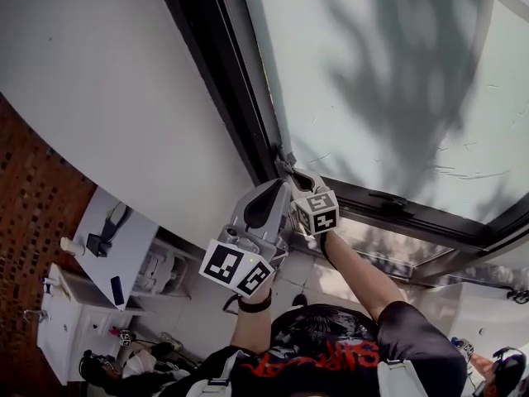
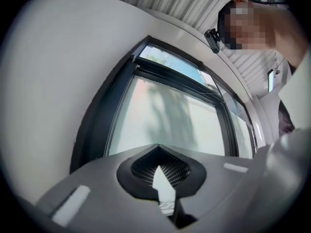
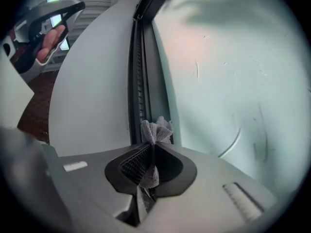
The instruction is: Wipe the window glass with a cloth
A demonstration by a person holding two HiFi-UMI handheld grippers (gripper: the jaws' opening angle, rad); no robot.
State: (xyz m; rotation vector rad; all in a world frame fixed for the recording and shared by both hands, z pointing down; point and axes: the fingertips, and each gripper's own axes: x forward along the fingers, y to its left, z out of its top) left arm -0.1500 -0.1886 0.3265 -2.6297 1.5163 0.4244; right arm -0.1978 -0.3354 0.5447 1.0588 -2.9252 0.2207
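Jaws of the right gripper [image 3: 151, 147] are pressed together on a grey mesh cloth [image 3: 156, 129]. A tuft of the cloth pokes out past the tips, up by the dark window frame [image 3: 141, 72] and just beside the edge of the glass [image 3: 233, 81]. The left gripper [image 2: 158, 147] has its jaws closed tip to tip with nothing between them. It is raised close beside the right one and points at the window.

We see only a small tuft of the cloth [image 3: 156, 130] above the jaws of the right gripper [image 3: 151, 148]; the rest is hidden between them. The window glass [image 1: 397, 81] runs past the picture's edges.
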